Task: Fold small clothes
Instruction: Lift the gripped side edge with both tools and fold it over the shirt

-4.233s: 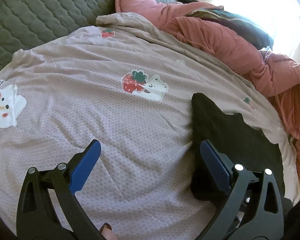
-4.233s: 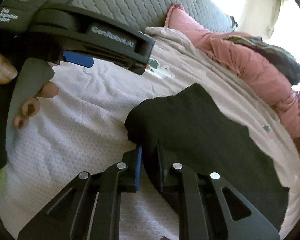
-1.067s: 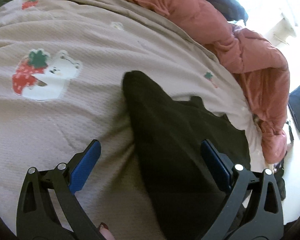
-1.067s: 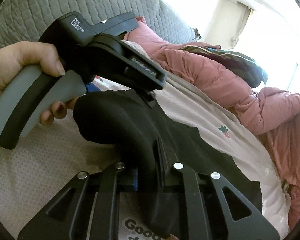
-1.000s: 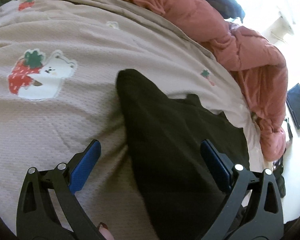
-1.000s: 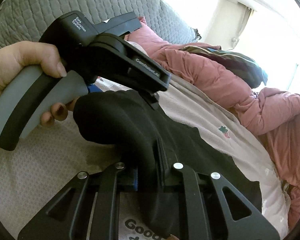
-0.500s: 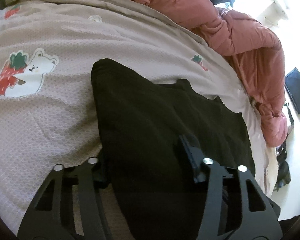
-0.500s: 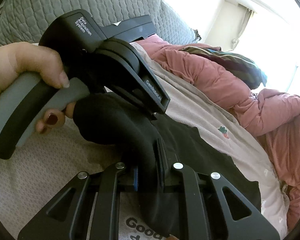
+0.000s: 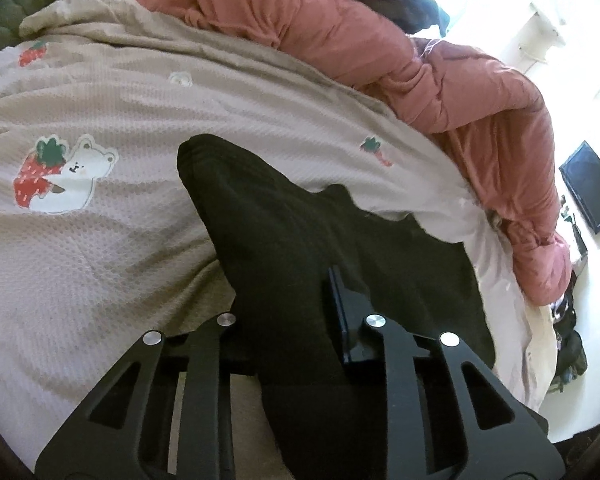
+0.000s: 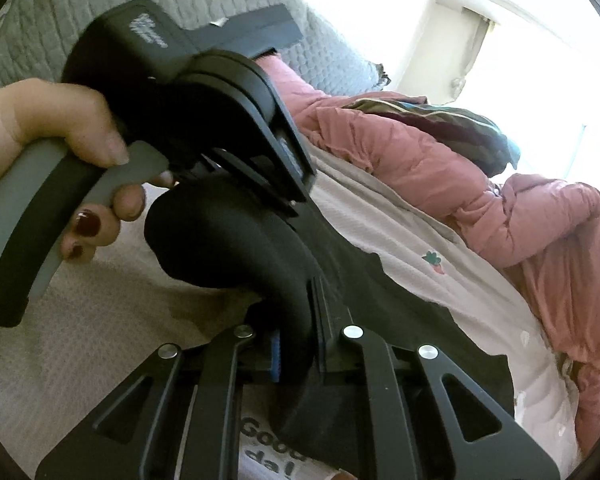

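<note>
Left tool (image 9: 290, 312): I read its jaws as narrow and closing, with a thick ridge of the black garment (image 9: 300, 216) between them, the pads pressing its folds. Right tool (image 10: 296, 336): clamped tight on a rolled edge of the same garment, blue pad faces just visible either side of the cloth.

The garment is a soft, matte knit with a rounded, bulging fold near the tools and a wavy cut edge farther out. It lies on the bedspread (image 9: 100, 264), its near part lifted into both tools.

The bedspread is a beige waffle-textured fabric, printed with a bear-and-strawberry motif (image 9: 56, 174) left of the garment and a small strawberry (image 9: 374, 148) beyond it.

A puffy pink quilt (image 9: 420, 64) is bunched along the bedspread's far edge. A grey quilted headboard (image 10: 80, 4) stands behind it.

From the right wrist view, the person's hand (image 10: 60, 136) on the left tool's grey handle blocks much of the bedspread left of the garment.
</note>
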Available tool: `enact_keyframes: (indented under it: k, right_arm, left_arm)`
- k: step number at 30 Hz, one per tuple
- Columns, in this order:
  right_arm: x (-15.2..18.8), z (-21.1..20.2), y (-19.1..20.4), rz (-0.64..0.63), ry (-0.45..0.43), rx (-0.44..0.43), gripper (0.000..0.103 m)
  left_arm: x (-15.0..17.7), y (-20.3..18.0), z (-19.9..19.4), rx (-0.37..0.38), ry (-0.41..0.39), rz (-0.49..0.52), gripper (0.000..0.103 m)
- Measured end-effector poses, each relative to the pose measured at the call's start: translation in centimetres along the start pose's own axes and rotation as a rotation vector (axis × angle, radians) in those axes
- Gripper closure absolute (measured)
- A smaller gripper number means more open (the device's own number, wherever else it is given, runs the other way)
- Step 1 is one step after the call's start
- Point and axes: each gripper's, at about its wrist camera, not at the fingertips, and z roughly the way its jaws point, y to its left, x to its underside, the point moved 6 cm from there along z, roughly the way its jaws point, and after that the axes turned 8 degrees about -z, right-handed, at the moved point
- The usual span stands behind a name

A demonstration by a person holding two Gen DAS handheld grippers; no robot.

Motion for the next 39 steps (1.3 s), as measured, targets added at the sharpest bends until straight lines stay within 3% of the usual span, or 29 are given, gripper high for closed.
enact_keyframes:
  k: [8,19,29,39]
  right_arm:
    - [0.6,-2.1,-2.1,0.097,-0.024,-0.002,0.093]
    - [2.7,-5.6,-6.9,0.267,-0.067,-0.006,0.094]
    - [5.5,-8.2,-10.5,0.354,-0.075,0.024,0.095]
    - [8.8,-9.3,-12.6,0.417,-0.046,0.038,0.096]
  left_arm:
    - [0.4,-3.0,-1.3,-0.019,-0.029,-0.001,0.087]
    - [0.8,-9.8,-2.0,-0.05,-0.051,0.098,0.087]
    - [2.3,-15.7,-0.3,-0.084,-0.041,0.2,0.087]
    - [4.1,-19.0,2.8,-0.105,0.006,0.248,0.087]
